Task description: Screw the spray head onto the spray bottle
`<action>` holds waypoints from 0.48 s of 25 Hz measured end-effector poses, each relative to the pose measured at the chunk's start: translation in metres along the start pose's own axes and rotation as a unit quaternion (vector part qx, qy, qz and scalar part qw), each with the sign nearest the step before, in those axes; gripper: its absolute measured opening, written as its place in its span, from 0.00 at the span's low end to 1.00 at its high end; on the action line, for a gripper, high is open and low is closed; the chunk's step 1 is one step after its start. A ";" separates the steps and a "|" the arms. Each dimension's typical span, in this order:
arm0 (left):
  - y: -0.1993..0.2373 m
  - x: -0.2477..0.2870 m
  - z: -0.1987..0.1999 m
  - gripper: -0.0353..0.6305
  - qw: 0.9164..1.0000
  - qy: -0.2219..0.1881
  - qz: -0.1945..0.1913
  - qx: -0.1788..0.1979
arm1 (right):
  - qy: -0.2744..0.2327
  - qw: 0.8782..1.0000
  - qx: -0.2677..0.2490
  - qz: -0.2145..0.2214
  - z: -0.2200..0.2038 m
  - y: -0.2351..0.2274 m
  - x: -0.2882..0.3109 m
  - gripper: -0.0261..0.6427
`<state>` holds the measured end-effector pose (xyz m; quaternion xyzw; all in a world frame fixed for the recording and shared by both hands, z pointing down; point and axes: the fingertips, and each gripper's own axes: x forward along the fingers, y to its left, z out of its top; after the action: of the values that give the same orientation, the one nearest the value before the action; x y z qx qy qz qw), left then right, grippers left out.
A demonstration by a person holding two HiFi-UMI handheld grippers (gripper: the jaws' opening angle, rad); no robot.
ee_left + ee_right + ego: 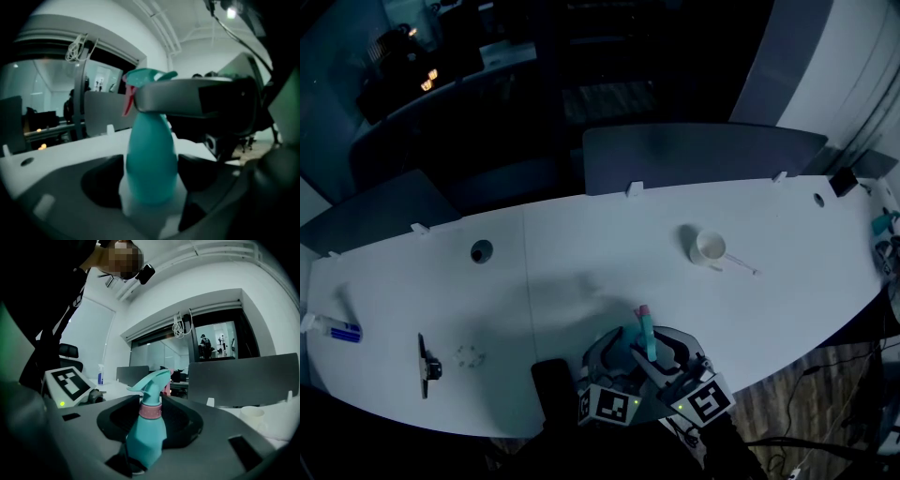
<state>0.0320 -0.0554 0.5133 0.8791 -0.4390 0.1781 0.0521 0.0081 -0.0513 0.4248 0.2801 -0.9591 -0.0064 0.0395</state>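
Note:
A teal spray bottle (650,343) stands upright between both grippers near the table's (581,272) front edge. Its teal spray head (152,383), with a pink trigger and a pink collar (151,411), sits on the bottle's neck. My left gripper (151,180) is shut on the bottle's wide body (151,159), one pad on each side. My right gripper (150,420) is shut round the collar of the spray head; in the left gripper view one of its grey jaws crosses just under the head (145,77). In the head view the left gripper (614,364) and right gripper (666,361) meet at the bottle.
A white cup (709,247) with a thin stick beside it stands further back on the right. A white and blue spray bottle (333,328) lies at the far left, a black tool (424,366) nearer. A cable hole (481,250) and grey partitions (694,155) lie behind.

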 end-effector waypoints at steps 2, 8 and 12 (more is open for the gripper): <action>0.002 -0.002 0.000 0.65 0.997 -0.003 -0.072 0.022 | 0.005 1.000 0.005 0.026 0.000 0.002 0.002 0.26; -0.007 0.004 -0.004 0.58 0.980 0.029 -0.176 0.088 | 0.005 0.999 -0.004 0.052 0.002 -0.002 0.001 0.26; -0.001 0.006 0.002 0.58 0.999 0.020 -0.020 0.020 | -0.010 1.000 -0.010 0.012 0.005 -0.006 0.001 0.26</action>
<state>0.0368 -0.0604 0.5134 0.8846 -0.4169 0.2033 0.0473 0.0099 -0.0565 0.4200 0.2676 -0.9628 -0.0181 0.0332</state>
